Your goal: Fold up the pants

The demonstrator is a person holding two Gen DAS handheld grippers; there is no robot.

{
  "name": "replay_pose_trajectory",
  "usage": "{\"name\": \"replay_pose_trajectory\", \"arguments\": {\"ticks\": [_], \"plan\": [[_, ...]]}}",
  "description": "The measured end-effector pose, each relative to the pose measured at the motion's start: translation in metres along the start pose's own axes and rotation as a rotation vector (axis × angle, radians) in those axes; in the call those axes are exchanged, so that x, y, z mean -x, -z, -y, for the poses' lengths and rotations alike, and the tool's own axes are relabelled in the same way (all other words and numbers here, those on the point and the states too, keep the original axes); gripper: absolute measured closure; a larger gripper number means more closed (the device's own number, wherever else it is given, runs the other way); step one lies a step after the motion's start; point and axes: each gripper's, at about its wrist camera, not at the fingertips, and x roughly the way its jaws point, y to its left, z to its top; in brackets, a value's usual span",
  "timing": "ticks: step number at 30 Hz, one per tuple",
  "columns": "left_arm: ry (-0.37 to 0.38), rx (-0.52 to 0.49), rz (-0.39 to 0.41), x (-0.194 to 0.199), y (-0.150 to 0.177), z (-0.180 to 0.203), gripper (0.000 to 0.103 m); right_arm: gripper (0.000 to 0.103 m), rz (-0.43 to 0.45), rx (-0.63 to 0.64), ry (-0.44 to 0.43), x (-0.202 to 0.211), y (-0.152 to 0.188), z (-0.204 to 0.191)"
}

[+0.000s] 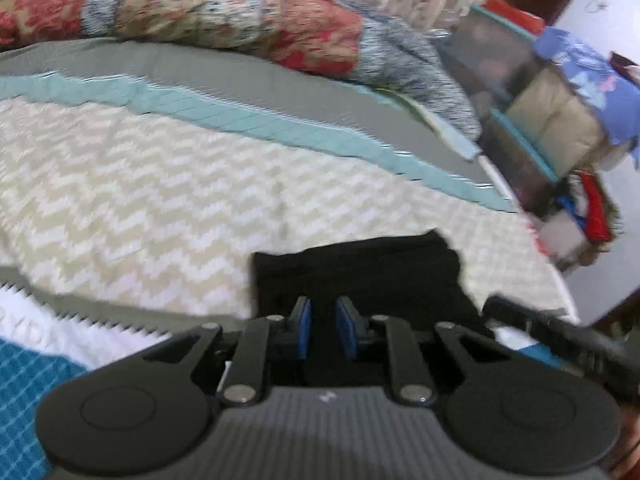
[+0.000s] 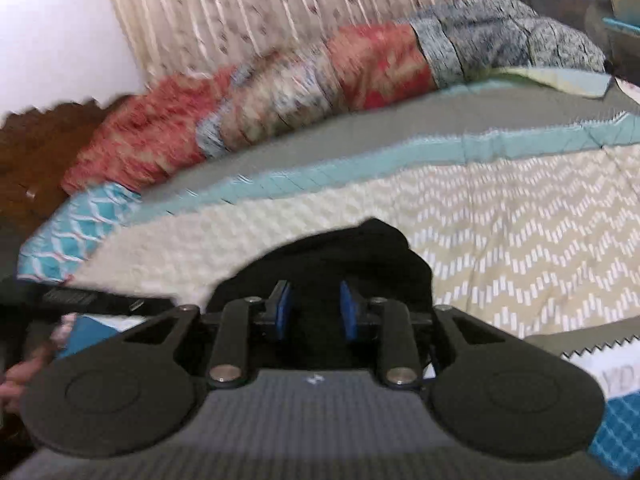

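Nearest, in the left wrist view: left gripper [image 1: 323,330] nearly closed, blue fingers [image 1: 304,332] a narrow gap apart with black pants [image 1: 356,268] between and under them; looks pinched on a thin layer, though actual pad contact hard to confirm. Risk there: a one-layer pinch slipping out once lifted, dropping that corner.

In the right wrist view: right gripper [image 2: 314,316] partly closed, fingers [image 2: 282,316] wider apart, a bunched hump of pants [image 2: 360,256] just ahead and between them. Risk: thick bunch held unevenly, so the fold comes out crooked or twisted.

Pants lying on the quilt [image 1: 140,184], near its front edge, close to both grippers. Smooth quilt under dark cloth: dragging likely to rumple both.

Far beyond the pants: patchwork blanket [image 1: 208,8] along the quilt's back edge, well apart, no snag risk. Blur throughout; edges of the pants uncertain.
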Motion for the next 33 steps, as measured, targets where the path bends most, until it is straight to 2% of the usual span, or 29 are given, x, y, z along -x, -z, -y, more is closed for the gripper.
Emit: {"name": "replay_pose_trajectory", "arguments": {"ticks": [4, 6, 8, 10, 11, 15, 18, 20, 21, 24, 27, 29, 32, 33], "plan": [[0.111, -0.071, -0.046, -0.010, 0.010, 0.026, 0.087, 0.072, -0.058, 0.043, -0.073, 0.013, 0.016, -0.020], [0.134, -0.129, -0.080, -0.015, 0.023, 0.038, 0.087, 0.072, -0.125, 0.003, -0.128, 0.009, 0.030, -0.024], [0.155, -0.181, -0.148, -0.022, 0.041, 0.044, 0.086, 0.072, -0.217, -0.066, -0.155, -0.009, 0.050, -0.023], [0.113, -0.232, -0.208, -0.029, 0.059, 0.044, 0.086, 0.072, -0.298, -0.113, -0.148, -0.026, 0.068, -0.024], [0.078, -0.256, -0.235, -0.032, 0.069, 0.042, 0.087, 0.072, -0.305, -0.105, -0.153, -0.027, 0.071, -0.027], [0.084, -0.272, -0.200, -0.013, 0.077, 0.039, 0.087, 0.072, -0.293, -0.037, -0.197, -0.016, 0.056, -0.036], [0.101, -0.271, -0.149, 0.006, 0.067, 0.042, 0.082, 0.072, -0.183, -0.025, -0.172, 0.006, 0.029, -0.024], [0.098, -0.277, -0.099, 0.012, 0.061, 0.047, 0.073, 0.067, -0.078, -0.056, -0.136, 0.020, 0.007, -0.013], [0.097, -0.280, -0.082, 0.012, 0.058, 0.049, 0.073, 0.063, -0.040, -0.062, -0.108, 0.021, -0.001, -0.008], [0.082, -0.270, -0.080, -0.001, 0.052, 0.055, 0.073, 0.063, 0.015, -0.030, -0.021, 0.009, -0.018, -0.007], [0.053, -0.248, -0.110, -0.018, 0.054, 0.051, 0.073, 0.063, 0.010, -0.048, -0.006, -0.016, -0.022, -0.007], [0.037, -0.231, -0.129, -0.025, 0.058, 0.044, 0.073, 0.063, -0.039, -0.066, -0.001, -0.039, -0.015, -0.005], [0.030, -0.202, -0.145, -0.030, 0.062, 0.033, 0.075, 0.065, -0.125, 0.039, 0.098, -0.075, 0.010, -0.007], [0.033, -0.194, -0.151, -0.032, 0.063, 0.030, 0.075, 0.065, -0.138, 0.034, 0.121, -0.084, 0.017, -0.004]]}}
